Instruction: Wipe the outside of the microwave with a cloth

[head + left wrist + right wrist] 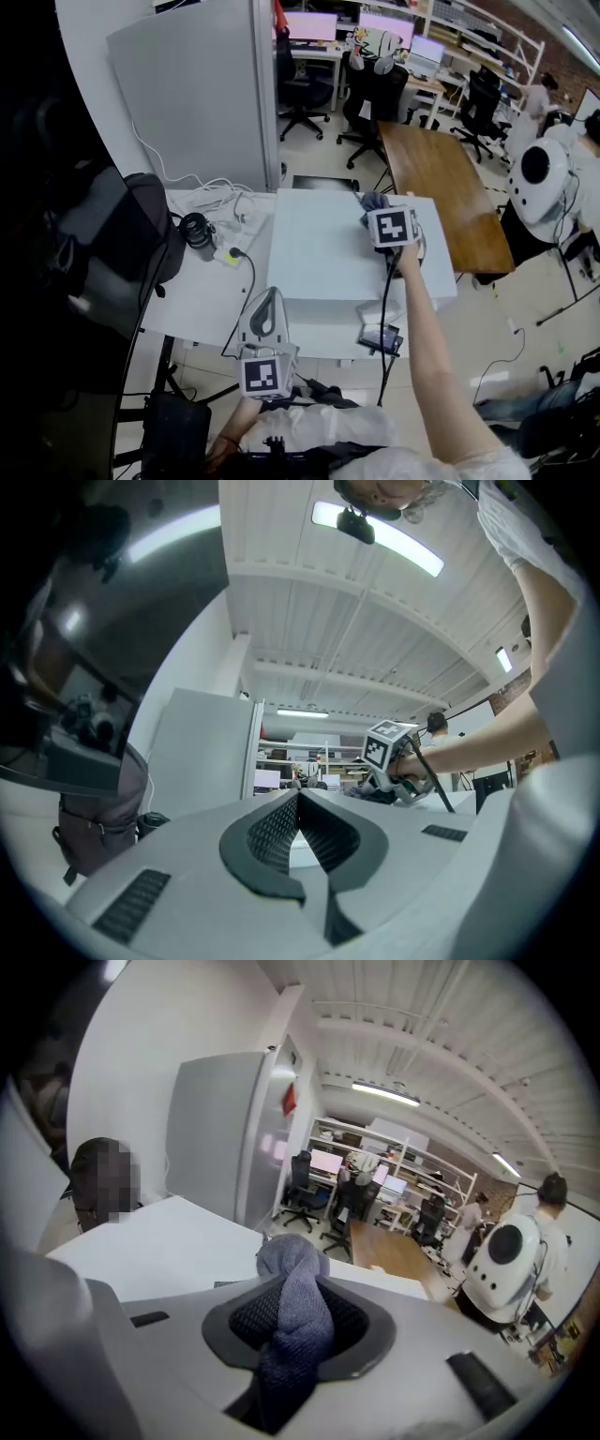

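Right tongs [289, 1283] clamp the cloth [292, 1258]; left tongs [298, 799] closed, empty.

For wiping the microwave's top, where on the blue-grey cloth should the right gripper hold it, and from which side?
Hold the cloth by its gathered middle, coming from behind, as the right gripper does now. Its jaws are shut on the bunch, and a rounded wad pokes beyond the tips, probably enough to meet the microwave before the jaws do.

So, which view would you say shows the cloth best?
The right gripper view: the cloth is close up, clamped between its jaws. The head view shows only a tip; the left gripper view, a speck.
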